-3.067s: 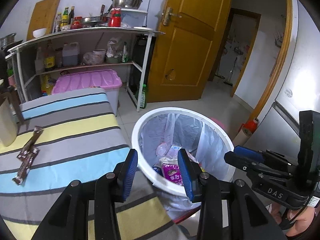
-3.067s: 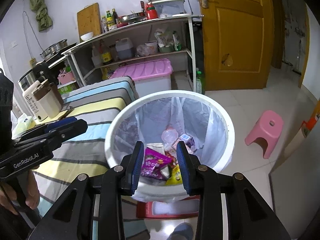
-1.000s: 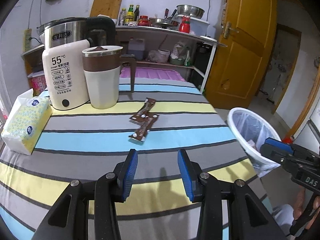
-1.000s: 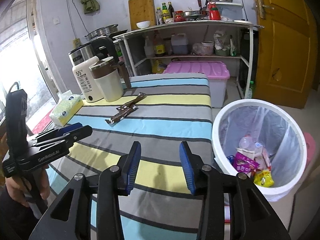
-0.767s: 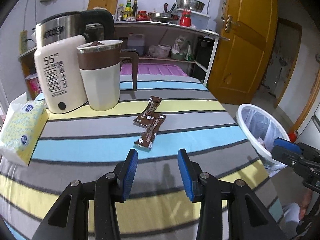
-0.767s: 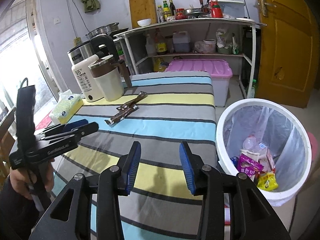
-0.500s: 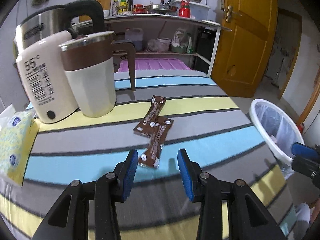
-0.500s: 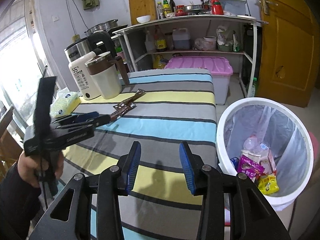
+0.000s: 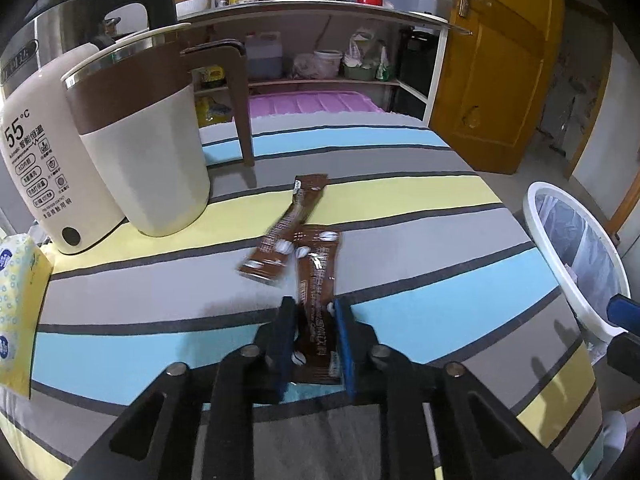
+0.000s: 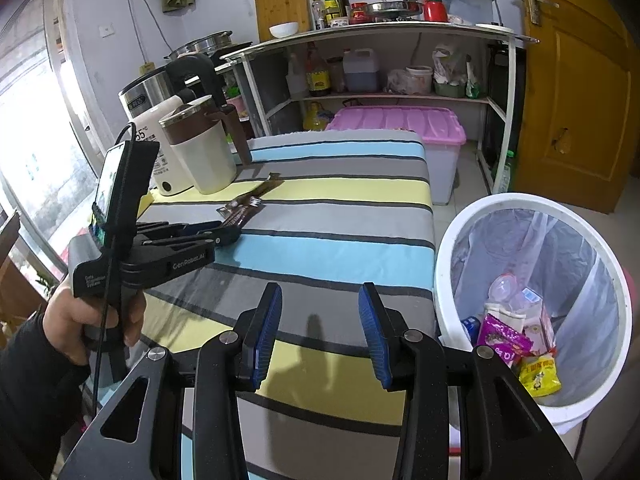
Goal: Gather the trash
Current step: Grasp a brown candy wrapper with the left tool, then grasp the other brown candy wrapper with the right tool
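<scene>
I stood by a table (image 9: 400, 312) with a striped cloth in blue, yellow and grey. Past its far end was a rack of shelves (image 10: 400, 36) full of bottles, pots and bowls, and a yellow-brown door (image 10: 580, 92) stood to the right of the rack. A pink-lidded box (image 10: 396, 124) sat on the floor under the shelves.

A round white bin (image 10: 532, 312) with a clear bag in it stood on the floor right beside the table's right edge. Some bright wrappers already lay at the bottom of it.

On the left part of the table stood a white kettle (image 9: 44, 152) and, touching its side, a cream and brown jug (image 9: 148, 160). A yellow and white pack of tissues (image 9: 20, 304) lay near the left edge.

My right gripper (image 10: 320, 328) hung over the near end of the table. Its blue pads stood wide apart with nothing between them.

My left gripper (image 9: 314, 342) was down on the cloth in the middle of the table. Its jaws were closing, and the near end of a long brown packet (image 9: 318, 288) lay between the pads, which seemed to touch its edges. A second brown packet (image 9: 288, 228) lay just past it, slanting away toward the jug, and the two packets overlapped a little.
</scene>
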`<action>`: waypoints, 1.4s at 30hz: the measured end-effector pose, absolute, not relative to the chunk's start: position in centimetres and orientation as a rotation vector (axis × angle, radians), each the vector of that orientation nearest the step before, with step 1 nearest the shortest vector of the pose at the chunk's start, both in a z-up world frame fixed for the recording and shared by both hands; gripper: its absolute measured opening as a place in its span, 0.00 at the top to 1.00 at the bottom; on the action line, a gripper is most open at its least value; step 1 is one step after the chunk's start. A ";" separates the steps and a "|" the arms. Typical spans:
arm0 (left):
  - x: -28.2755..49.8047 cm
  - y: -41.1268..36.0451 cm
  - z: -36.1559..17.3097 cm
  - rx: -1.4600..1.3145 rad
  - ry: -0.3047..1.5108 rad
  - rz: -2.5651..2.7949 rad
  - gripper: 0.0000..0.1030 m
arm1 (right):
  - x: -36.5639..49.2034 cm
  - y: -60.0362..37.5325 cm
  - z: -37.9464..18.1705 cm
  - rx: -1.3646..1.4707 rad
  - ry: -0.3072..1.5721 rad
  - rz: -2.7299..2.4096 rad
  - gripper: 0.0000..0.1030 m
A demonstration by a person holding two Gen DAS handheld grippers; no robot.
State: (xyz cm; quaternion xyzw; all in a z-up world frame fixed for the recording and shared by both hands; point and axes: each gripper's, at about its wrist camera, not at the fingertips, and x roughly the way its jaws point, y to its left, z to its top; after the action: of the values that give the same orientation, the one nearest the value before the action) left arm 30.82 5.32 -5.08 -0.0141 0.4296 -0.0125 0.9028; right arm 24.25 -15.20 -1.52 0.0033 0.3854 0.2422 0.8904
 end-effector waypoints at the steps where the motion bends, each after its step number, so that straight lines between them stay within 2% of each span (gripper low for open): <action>1: 30.7 5.3 -5.1 -0.035 0.888 -0.029 0.82 | 24.2 -15.1 -1.5 0.008 0.801 0.502 0.60; 25: 21.2 9.3 -1.7 -0.194 0.761 0.000 0.82 | 24.1 -10.8 0.6 -0.057 0.777 0.527 0.60; 42: 19.0 15.2 -1.9 -0.283 0.700 0.074 0.82 | 31.6 -2.6 -2.0 0.006 0.881 0.532 0.60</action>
State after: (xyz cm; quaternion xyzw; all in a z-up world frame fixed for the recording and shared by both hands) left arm 19.05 15.21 -1.86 -0.1380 0.3419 0.0362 0.9289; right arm 31.56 -2.56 -2.00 0.0029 0.4214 0.2543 0.8705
